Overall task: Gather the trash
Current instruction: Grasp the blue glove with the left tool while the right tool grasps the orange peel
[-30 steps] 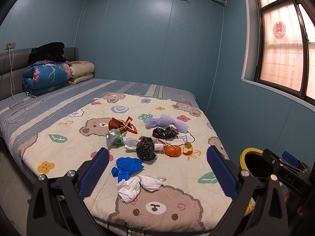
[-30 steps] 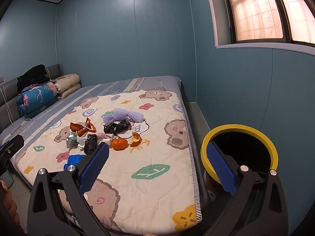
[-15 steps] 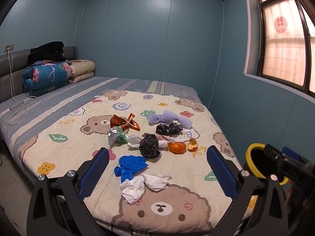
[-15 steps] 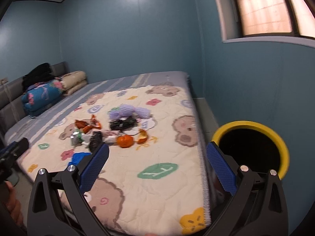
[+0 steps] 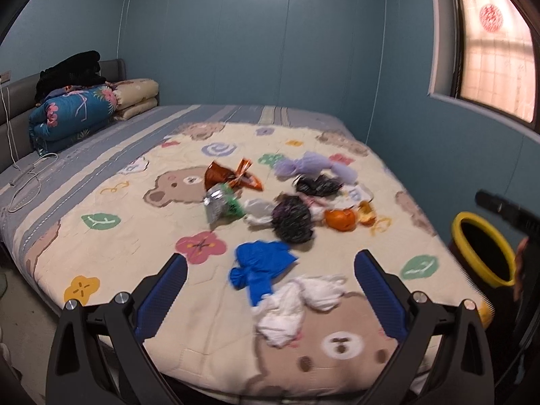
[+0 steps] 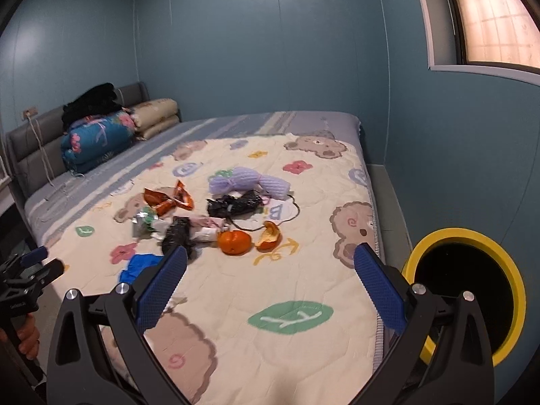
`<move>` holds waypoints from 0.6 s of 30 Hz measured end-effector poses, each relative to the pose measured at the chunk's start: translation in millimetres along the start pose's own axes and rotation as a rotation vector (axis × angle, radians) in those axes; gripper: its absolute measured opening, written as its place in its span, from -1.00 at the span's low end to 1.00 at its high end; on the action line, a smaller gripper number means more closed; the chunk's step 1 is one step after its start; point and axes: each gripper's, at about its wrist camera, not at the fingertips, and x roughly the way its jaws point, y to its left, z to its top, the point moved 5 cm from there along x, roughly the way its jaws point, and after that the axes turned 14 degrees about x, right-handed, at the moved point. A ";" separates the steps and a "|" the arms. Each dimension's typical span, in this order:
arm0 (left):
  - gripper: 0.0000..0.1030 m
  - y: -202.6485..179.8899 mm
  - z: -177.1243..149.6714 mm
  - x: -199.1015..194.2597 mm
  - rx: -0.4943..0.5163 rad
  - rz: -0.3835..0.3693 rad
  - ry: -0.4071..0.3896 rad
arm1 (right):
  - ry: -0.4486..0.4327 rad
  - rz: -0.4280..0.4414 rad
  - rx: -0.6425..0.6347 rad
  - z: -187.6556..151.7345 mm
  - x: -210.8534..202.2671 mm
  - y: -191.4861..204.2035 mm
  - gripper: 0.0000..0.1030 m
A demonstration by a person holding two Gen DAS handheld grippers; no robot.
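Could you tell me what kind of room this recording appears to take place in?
Most likely a home bedroom. A bed with a bear-print quilt fills the room, folded bedding is stacked against the padded headboard, and a window sits in the blue wall.

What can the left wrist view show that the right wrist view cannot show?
Only the left wrist view shows the white tissue wad clearly and a red window sticker. Only the right shows the whole bin opening and the black cord. Both show the orange, blue glove, purple netting and open grippers.
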 end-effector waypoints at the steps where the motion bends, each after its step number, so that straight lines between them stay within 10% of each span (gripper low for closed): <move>1: 0.87 2.0 -1.5 4.3 0.001 -0.003 0.013 | 0.008 -0.011 -0.003 0.8 8.0 -0.9 0.85; 18: 0.87 29.7 -4.7 126.9 -0.043 -0.112 0.214 | 0.299 -0.032 -0.030 -8.6 169.2 12.8 0.85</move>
